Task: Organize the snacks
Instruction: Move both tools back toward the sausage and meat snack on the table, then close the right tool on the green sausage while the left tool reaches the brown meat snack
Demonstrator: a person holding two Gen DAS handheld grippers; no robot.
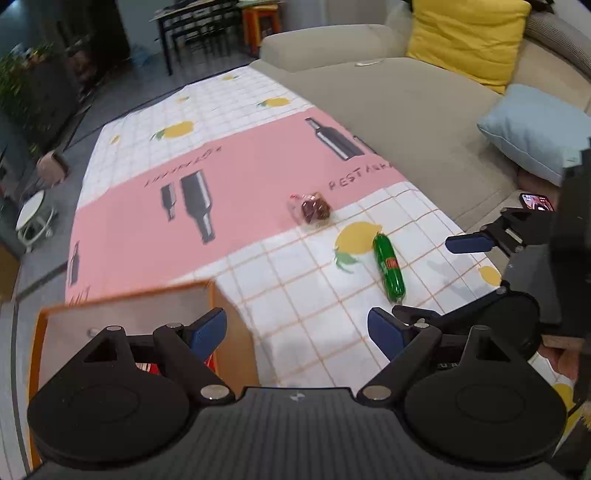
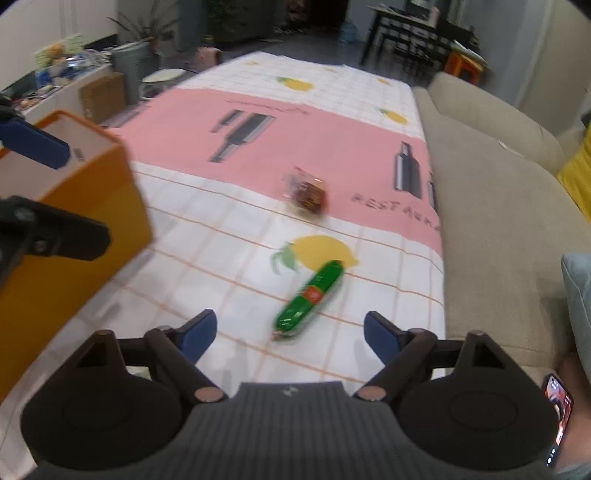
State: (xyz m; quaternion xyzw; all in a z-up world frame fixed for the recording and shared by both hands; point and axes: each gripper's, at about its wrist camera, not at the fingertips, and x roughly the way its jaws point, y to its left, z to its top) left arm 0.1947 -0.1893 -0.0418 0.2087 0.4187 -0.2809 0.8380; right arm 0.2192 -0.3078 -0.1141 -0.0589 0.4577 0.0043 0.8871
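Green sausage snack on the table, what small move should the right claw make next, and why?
Probably ease the open right claw forward and down around the green sausage snack: it lies loose just ahead, not yet in the orange box.

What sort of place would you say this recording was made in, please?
Most likely a home living room: a beige sofa with a yellow cushion beside the cloth-covered table, and a dining table with chairs behind.

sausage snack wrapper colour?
Green, with a small red label mid-length on the sausage snack; sharpest in the left wrist view.
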